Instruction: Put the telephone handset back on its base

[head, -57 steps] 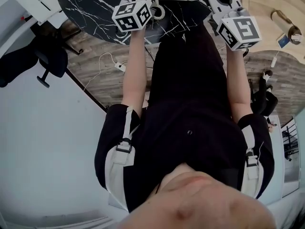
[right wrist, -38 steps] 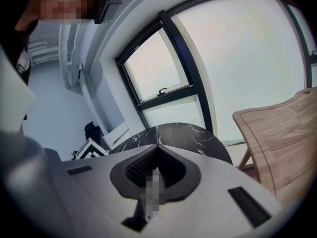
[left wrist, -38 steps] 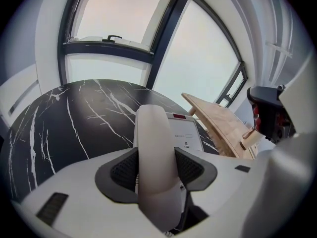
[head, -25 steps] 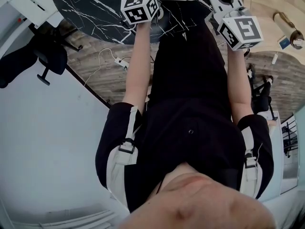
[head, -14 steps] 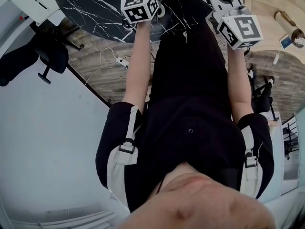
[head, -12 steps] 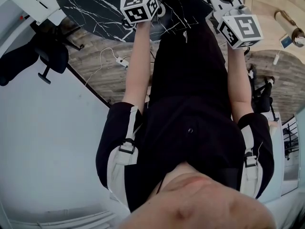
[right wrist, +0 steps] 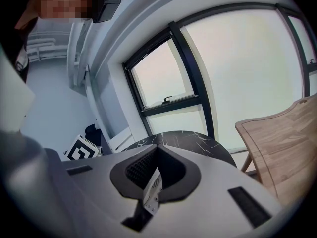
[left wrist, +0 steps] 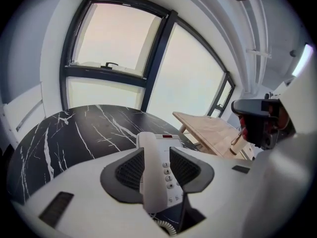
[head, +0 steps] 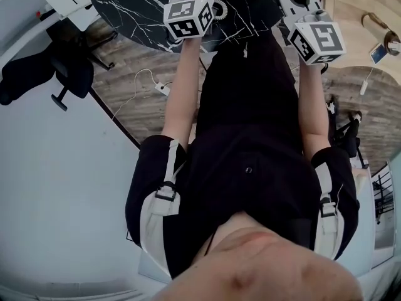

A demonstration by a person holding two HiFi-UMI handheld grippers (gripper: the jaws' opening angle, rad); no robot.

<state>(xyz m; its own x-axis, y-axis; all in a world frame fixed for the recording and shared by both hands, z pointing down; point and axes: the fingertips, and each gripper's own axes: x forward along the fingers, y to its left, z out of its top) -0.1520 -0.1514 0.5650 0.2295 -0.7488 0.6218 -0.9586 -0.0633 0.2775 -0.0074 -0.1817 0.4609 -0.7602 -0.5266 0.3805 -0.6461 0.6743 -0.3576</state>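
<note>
- Left gripper (left wrist: 156, 150): fingers apart and closing. The handset (left wrist: 152, 182) lies between them, against the left finger, with a gap at the right finger.
- Telephone base (left wrist: 172, 175): its keypad shows beside the right finger. It rests on the black table (left wrist: 74, 133).
- Right gripper (right wrist: 157, 148): fingertips together, clamped on the telephone base edge.

Black marble table (left wrist: 64, 138) carries a white telephone (left wrist: 168, 143).
</note>
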